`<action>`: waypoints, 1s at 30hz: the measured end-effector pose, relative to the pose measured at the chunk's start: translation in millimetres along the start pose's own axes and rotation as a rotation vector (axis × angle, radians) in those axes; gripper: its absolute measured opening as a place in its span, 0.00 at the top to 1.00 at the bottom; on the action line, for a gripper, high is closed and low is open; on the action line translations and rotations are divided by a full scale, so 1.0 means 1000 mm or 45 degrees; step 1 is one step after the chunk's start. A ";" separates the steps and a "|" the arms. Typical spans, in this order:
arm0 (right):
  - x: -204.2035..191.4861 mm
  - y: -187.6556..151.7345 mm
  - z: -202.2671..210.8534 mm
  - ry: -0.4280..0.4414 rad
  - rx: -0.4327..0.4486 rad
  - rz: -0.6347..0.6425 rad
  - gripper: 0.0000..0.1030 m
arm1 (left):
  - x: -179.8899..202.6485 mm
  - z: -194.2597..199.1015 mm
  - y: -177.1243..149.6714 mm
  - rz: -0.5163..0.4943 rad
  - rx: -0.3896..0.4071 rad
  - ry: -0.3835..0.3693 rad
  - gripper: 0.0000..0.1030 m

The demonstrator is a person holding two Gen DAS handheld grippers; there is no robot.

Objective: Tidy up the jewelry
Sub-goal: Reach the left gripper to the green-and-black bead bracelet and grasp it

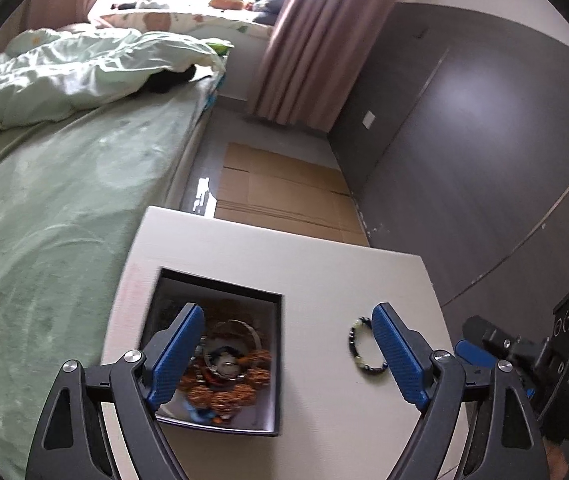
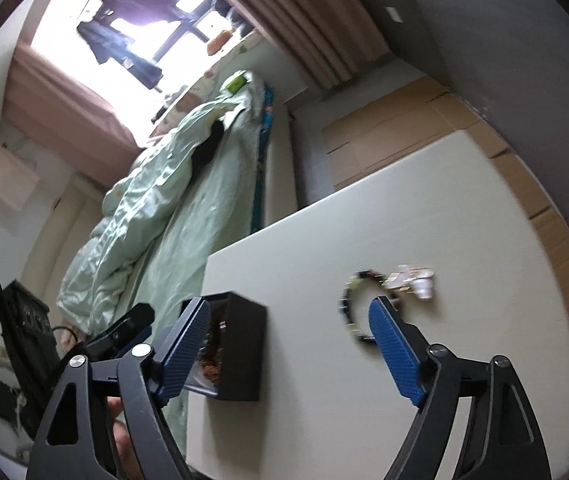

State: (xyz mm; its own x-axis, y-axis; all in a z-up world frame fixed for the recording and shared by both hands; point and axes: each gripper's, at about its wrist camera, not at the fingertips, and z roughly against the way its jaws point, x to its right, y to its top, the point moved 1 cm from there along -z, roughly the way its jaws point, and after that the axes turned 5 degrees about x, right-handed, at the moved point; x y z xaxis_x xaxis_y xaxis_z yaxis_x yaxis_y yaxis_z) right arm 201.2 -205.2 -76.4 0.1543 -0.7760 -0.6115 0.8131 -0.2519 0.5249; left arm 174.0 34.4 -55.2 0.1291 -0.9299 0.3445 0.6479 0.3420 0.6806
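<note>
You are between pieces: the box [image 1: 274, 360] near the desk's [image 1: 324, 272] left edge already holds a heap of beads [image 1: 226, 380], while a bracelet [image 1: 364, 346] and a pale trinket [image 2: 410, 280] lie loose toward the right edge. Next, I judge, you must close on the bracelet and carry it to the box. Your left gripper [image 1: 284, 354] and right gripper [image 2: 290, 346] both gape wide, holding nothing; the right one's pad [image 2: 394, 350] hangs over the bracelet.

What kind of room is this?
Most likely a bedroom: a bed with a rumpled pale green duvet, pink curtains at a bright window, and a small white table beside it.
</note>
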 end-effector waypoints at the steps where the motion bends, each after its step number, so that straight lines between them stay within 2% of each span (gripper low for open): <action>1: 0.007 0.002 0.003 -0.004 0.007 -0.023 0.20 | 0.006 -0.002 -0.002 -0.008 -0.008 -0.018 0.16; 14: 0.056 0.011 0.032 -0.043 0.046 -0.174 0.20 | 0.062 -0.035 -0.028 -0.138 -0.112 -0.060 0.16; 19: 0.070 0.012 0.039 -0.061 0.056 -0.222 0.20 | 0.077 -0.054 -0.038 -0.179 -0.173 -0.063 0.28; 27: 0.091 0.013 0.042 -0.120 0.050 -0.302 0.20 | 0.084 -0.090 -0.053 -0.210 -0.282 -0.015 0.53; 30: 0.095 0.013 0.040 -0.138 0.046 -0.318 0.20 | 0.084 -0.102 -0.059 -0.223 -0.313 0.014 0.58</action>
State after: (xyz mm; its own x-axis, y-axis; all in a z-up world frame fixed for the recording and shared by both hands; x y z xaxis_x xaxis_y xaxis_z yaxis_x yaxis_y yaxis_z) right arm 204.4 -304.9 -103.8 -0.1112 -0.7443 -0.6586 0.7973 -0.4624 0.3879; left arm 223.6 -77.4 -132.5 0.0064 -0.9738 0.2273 0.8230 0.1343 0.5520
